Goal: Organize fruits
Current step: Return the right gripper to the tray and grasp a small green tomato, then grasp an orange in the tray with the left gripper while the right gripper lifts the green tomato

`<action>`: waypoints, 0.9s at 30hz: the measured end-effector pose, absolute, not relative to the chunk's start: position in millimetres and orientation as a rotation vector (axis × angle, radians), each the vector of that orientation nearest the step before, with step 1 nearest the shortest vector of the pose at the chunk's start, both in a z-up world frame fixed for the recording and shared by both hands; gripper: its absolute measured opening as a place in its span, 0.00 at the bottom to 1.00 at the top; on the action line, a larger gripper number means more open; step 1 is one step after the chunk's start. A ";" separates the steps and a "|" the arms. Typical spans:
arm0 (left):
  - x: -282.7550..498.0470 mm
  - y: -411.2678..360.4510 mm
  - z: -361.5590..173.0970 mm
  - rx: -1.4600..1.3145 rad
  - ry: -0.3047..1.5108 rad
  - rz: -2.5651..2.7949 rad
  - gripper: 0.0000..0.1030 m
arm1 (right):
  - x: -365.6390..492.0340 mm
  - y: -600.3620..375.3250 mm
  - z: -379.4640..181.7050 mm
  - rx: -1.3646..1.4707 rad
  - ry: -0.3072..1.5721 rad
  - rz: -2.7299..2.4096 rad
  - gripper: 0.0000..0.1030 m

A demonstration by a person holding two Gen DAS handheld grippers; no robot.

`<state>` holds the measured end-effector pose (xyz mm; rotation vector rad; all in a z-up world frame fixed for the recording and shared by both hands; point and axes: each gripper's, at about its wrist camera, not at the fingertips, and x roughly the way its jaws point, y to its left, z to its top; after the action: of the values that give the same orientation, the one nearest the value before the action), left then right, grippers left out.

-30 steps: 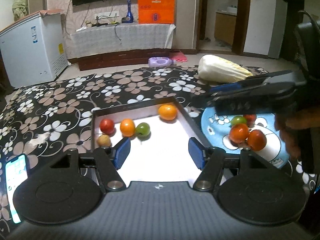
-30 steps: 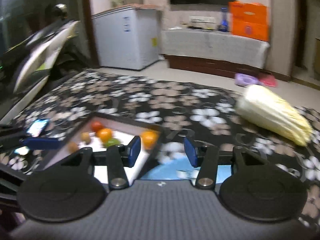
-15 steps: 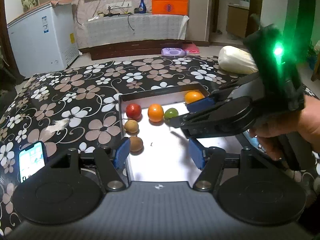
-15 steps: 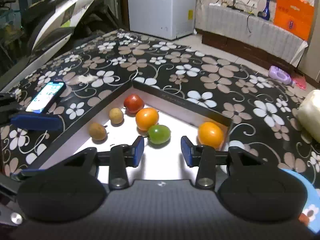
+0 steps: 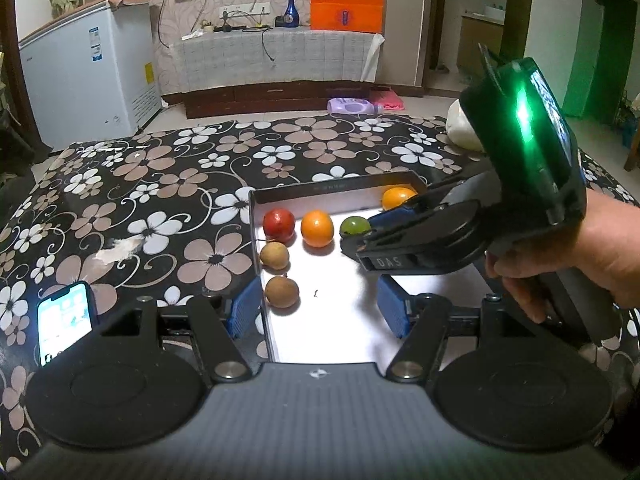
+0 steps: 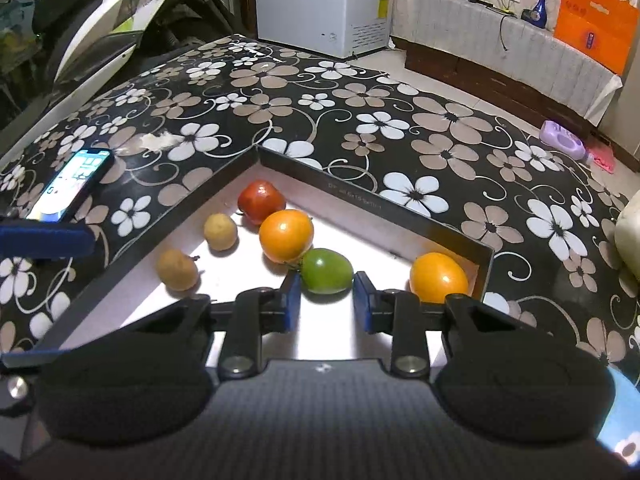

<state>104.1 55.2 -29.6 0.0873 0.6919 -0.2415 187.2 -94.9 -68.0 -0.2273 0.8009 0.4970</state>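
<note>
Phone with a lit screen (image 5: 64,320) lies on the black flowered tablecloth (image 5: 168,184) at the far left, well apart from the fruit and no part of the sorting.

Next to it, the left gripper (image 5: 318,308) hangs low over the near left wall of the shallow black-rimmed tray with a white floor (image 6: 360,208). Its blue pads are spread and hold nothing: one pad is outside the wall, the other over the white floor. It looks parked there so as not to crowd the other hand.

The tray holds six fruits. Two small brown round fruits (image 6: 178,270) lie along the left wall. A red round fruit (image 6: 260,200) sits in the far corner, and a larger orange fruit (image 6: 286,236) touches the small green oval fruit (image 6: 326,270). A second orange fruit (image 6: 438,276) rests alone in the right corner. They lie in a loose row by colour, which probably serves the sorting.

The right gripper (image 6: 327,292) points down into the tray, gripped by a person's hand (image 5: 592,264). Its jaws have just been closing with the green fruit between them, and the pad tips now appear to press on its two flanks. I judge this to be either a pick or a last nudge into line.

A corner of a blue patterned plate (image 6: 624,420) shows at the far right; what it holds is hidden.
</note>
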 end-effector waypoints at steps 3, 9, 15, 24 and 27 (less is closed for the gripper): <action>105.0 52.2 -29.6 0.090 0.685 -0.246 0.66 | 186.4 -101.5 -64.8 -0.217 0.802 0.486 0.31; 112.8 41.9 -30.1 0.091 0.678 -0.252 0.65 | 178.6 -126.1 -46.6 -0.158 0.778 0.477 0.31; 129.0 10.1 -32.4 0.114 0.670 -0.304 0.60 | 167.0 -157.0 -21.0 -0.137 0.713 0.427 0.31; 183.9 -20.5 -56.1 0.166 0.685 -0.333 0.53 | 160.9 -190.8 -11.9 -0.116 0.687 0.363 0.31; 194.5 -23.6 -57.2 0.115 0.682 -0.372 0.53 | 160.8 -194.2 -9.9 -0.116 0.683 0.365 0.31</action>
<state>194.5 -23.6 -57.2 0.1154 0.6816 -0.3723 160.8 -194.2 -9.9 -0.1162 0.6833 0.3651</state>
